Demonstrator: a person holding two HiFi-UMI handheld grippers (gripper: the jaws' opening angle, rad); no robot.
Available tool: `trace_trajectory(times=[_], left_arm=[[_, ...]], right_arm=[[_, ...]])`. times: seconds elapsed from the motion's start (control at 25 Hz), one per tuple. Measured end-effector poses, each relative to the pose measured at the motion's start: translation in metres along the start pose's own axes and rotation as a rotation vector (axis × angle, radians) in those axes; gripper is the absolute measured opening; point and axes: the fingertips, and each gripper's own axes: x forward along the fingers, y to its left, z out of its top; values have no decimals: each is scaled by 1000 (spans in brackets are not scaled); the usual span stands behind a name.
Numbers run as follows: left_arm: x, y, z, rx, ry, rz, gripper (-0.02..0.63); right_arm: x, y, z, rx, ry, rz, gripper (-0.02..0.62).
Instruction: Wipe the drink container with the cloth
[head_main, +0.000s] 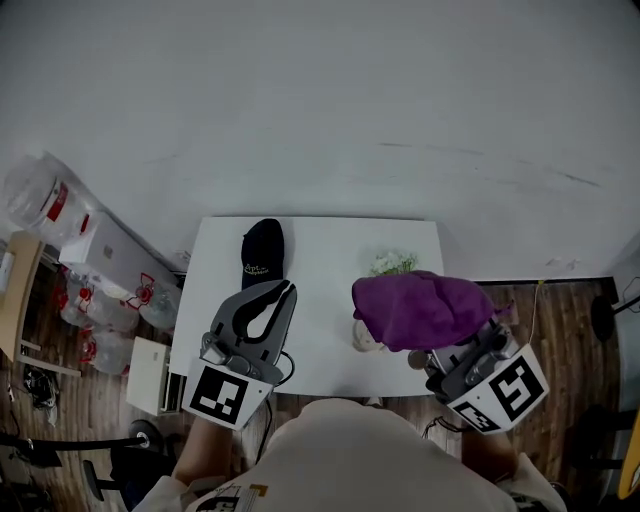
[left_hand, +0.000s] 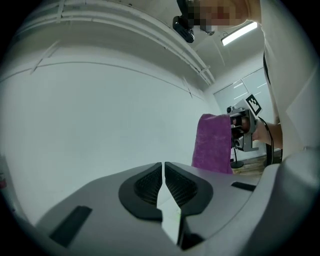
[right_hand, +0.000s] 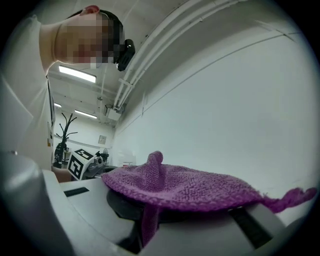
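A black drink container (head_main: 263, 252) with white print lies on the white table (head_main: 320, 240), toward its left side. My left gripper (head_main: 284, 291) hovers just in front of it, raised off the table, with its jaws shut and nothing between them. In the left gripper view the pads (left_hand: 150, 182) meet against a bare wall. My right gripper (head_main: 440, 350) is shut on a purple cloth (head_main: 420, 306), which drapes over its jaws. In the right gripper view the cloth (right_hand: 190, 187) covers the fingertips, and a strip hangs down between them. In the left gripper view the cloth (left_hand: 212, 142) hangs at the right.
A small pale floral thing (head_main: 392, 263) sits on the table, partly behind the cloth. Clear bags and white boxes (head_main: 100, 285) crowd the wooden floor to the table's left. A dark round stand base (head_main: 603, 318) is on the floor at the right. A plain wall stands behind the table.
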Motion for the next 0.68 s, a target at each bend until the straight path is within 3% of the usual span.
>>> trace_trajectory(times=[0.68], left_arm=[[-43,7,-5,-2,32,61,32]], right_arm=[[23,38,-14,11,30,90,40]])
